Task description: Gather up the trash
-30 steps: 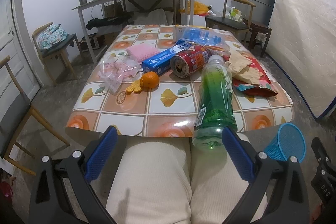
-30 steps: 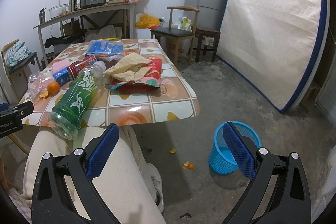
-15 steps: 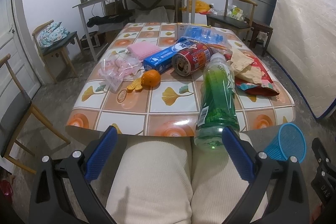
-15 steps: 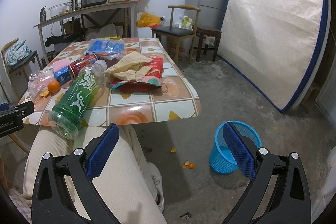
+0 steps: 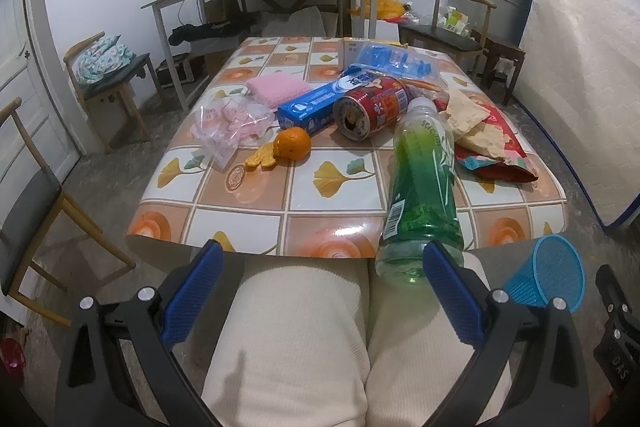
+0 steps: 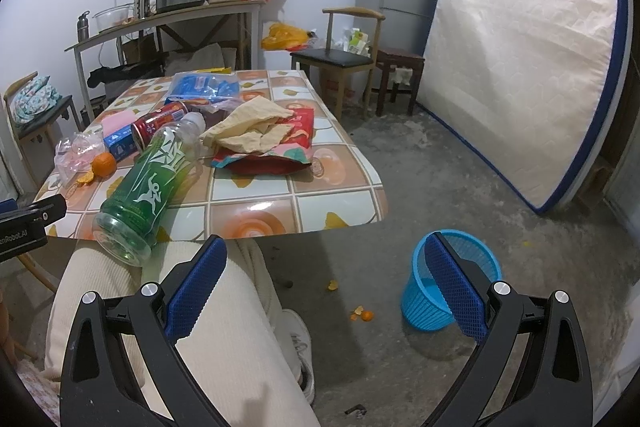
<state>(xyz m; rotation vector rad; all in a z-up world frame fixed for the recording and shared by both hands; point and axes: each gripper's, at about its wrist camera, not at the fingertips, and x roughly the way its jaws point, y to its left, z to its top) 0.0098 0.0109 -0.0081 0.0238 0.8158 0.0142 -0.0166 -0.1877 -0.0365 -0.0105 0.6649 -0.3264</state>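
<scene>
The bottle [image 5: 424,183] lies on the table [image 5: 240,231], base overhanging the near edge, long axis pointing away. The left gripper [image 5: 320,291] (wide open, empty) is nearer than the right gripper [image 6: 324,287], equally open and empty.

My left gripper [image 5: 320,289] is a black plastic frame with triangular cut-outs in each arm, silver round screws [image 5: 145,293] at the joints, and ribbed royal-blue rubber pads [image 5: 194,297] lining the fingers. My right gripper [image 6: 326,287] has the same build: black arms, silver screw heads [image 6: 500,287], textured blue pads [image 6: 454,285]. White lettering on its black body shows in the left view, only partly legible. My legs wear cream ribbed-knit trousers [image 5: 296,339], and a white sneaker [image 6: 299,345] shows below.
</scene>
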